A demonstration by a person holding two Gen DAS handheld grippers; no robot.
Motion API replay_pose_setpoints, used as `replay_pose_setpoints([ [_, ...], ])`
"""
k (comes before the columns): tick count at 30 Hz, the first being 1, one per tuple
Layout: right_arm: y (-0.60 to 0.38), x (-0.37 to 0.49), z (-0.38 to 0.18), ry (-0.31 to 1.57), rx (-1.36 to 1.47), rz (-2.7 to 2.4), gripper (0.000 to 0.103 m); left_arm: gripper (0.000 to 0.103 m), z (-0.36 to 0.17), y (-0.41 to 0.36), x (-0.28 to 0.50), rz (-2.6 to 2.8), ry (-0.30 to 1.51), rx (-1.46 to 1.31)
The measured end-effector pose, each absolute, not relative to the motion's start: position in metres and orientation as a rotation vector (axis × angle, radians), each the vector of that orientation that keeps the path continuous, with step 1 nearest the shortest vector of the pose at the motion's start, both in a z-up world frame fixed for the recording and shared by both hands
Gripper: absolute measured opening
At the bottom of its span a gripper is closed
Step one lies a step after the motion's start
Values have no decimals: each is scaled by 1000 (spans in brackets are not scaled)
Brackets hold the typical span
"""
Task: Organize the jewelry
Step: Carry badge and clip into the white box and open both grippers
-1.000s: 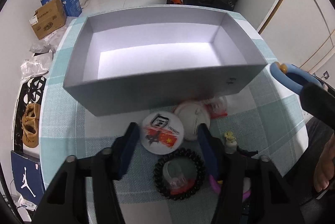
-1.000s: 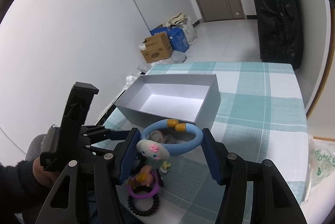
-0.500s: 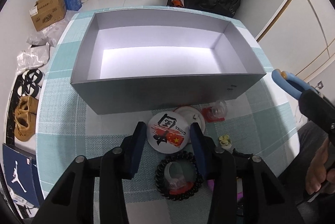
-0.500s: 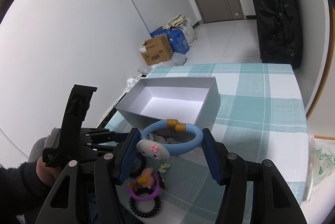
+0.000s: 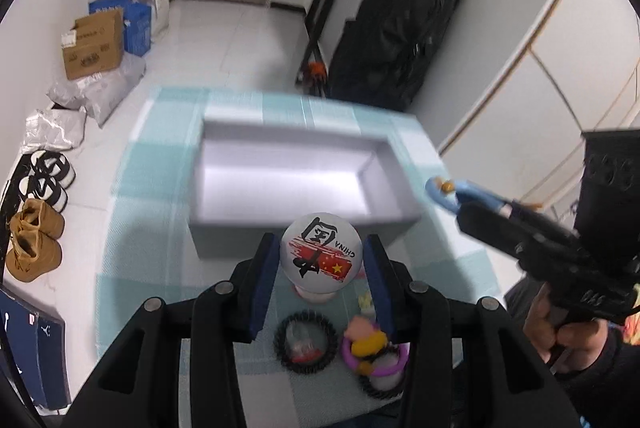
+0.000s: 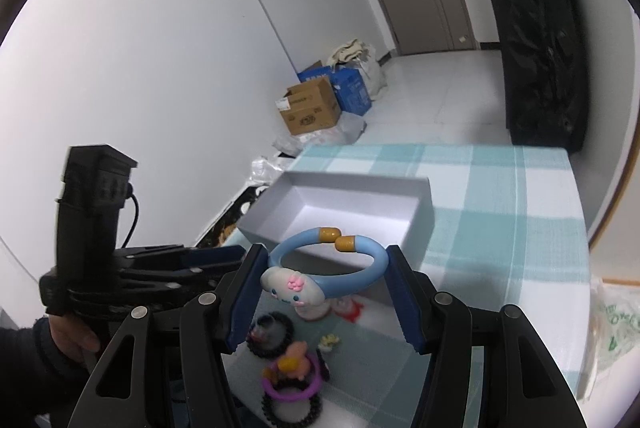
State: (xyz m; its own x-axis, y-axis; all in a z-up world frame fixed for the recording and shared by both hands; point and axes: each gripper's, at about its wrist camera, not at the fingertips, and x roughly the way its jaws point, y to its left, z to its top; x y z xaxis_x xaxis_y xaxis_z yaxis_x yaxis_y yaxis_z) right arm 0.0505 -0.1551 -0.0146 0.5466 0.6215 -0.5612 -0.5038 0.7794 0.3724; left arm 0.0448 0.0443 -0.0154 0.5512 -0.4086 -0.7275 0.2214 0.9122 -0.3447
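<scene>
Checked tablecloth [image 5: 136, 212], round badge [image 5: 321, 254] now lifted off it, left gripper [image 5: 321, 260] clamped

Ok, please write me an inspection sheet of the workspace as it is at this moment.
Surface: checked tablecloth, teal and white.
Job's things: grey box, nothing seen inside; round badge in the left gripper; blue bracelet in the right gripper.
Clutter: black bead bracelet and purple ring on the cloth.
Grippers: both fingers closed on their items, above the cloth.
Cables: one black cable on the left gripper's body.
Surroundings: cardboard boxes, shoes, black bag on the floor.
</scene>
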Motion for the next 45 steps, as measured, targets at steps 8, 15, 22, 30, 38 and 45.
replay_pose_setpoints([
  [8, -140, 88, -7, 743, 156, 673, 59, 37, -12, 50, 77, -360, 895, -250],
  [15, -126, 118, -22, 794, 106, 677, 59, 37, -29, 58, 105, -357, 971, -316],
  [22, -118, 136, -40, 844, 80, 690, 59, 37, -43, 53, 122, -371, 1030, -331],
  [30, -110, 144, -48, 856, 17, 686, 60, 38, -46, 54, 131, -399, 1050, -367],
  [38, -123, 133, -42, 818, 40, 704, 81, 58, -42, 56, 129, -412, 1041, -407],
  [45, -146, 113, -33, 782, 50, 644, 87, 64, -28, 61, 116, -376, 979, -399],
])
